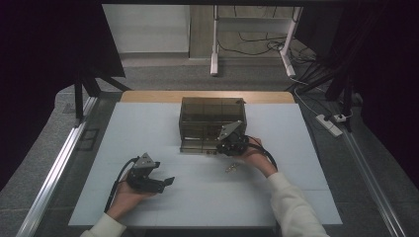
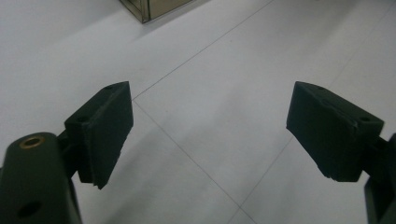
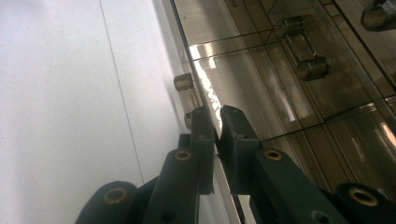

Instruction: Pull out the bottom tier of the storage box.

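Two grippers work a white table [image 1: 148,207] in the high view: the right gripper [image 1: 232,144] sits at the front right corner of a smoky transparent compartment box [image 1: 212,116] at the table's middle, while the left gripper [image 1: 165,181] rests well apart near the front edge, and a small metal part [image 1: 230,168] lies loose on the table just beside the right hand. Left gripper view: the left gripper [image 2: 205,128] stands wide with nothing between its jaws, a corner of the box [image 2: 149,8] far ahead. Right gripper view: the right gripper [image 3: 217,126] is pinched narrow on the thin clear edge of the box's lid [image 3: 205,93], just beside a small latch [image 3: 183,84], with bolts [image 3: 308,65] lying in compartments under the clear lid. The hold looks slight; a pull at an angle could let the slick edge slip free, or drag the unbraced box across the table and jostle the bolts, since the free gripper steadies nothing
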`<state>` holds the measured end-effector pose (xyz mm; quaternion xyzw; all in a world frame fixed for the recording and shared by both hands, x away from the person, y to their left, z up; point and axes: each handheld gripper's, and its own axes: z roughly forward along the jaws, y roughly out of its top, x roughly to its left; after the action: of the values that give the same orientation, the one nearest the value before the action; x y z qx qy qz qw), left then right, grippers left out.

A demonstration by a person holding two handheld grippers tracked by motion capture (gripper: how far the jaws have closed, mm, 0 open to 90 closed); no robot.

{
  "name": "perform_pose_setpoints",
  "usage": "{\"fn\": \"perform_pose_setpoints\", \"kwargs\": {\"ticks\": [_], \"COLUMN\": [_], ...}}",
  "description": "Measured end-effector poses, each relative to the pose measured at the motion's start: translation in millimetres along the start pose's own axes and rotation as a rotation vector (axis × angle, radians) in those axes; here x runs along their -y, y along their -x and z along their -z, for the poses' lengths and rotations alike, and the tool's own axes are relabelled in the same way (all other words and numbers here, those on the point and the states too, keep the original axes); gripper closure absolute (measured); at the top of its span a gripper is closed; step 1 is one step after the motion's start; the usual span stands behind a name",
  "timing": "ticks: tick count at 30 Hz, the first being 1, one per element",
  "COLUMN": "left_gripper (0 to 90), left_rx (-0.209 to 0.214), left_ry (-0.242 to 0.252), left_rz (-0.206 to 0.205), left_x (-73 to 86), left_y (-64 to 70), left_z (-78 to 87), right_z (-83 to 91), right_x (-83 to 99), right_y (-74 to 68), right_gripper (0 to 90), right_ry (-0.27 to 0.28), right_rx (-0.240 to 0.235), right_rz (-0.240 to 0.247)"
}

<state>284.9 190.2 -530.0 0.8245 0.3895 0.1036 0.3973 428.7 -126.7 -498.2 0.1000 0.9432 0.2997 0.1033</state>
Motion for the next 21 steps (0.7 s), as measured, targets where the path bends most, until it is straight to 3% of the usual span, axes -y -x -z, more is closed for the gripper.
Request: {"fn": "perform_pose_setpoints", "kwargs": {"ticks": [21], "left_gripper": [15.3], "left_rx": [0.001], "left_ry": [0.002], "left_rz": [0.004], "left_x": [0.0], "left_y": [-0.1], "left_z": [0.5], "right_z": [2.4], "right_x": [0.2], "right_y": [-3.0], "right_gripper": [84.0], "right_ry": [-0.011], "right_rx": [-0.016], "right_rz": [0.013]}}
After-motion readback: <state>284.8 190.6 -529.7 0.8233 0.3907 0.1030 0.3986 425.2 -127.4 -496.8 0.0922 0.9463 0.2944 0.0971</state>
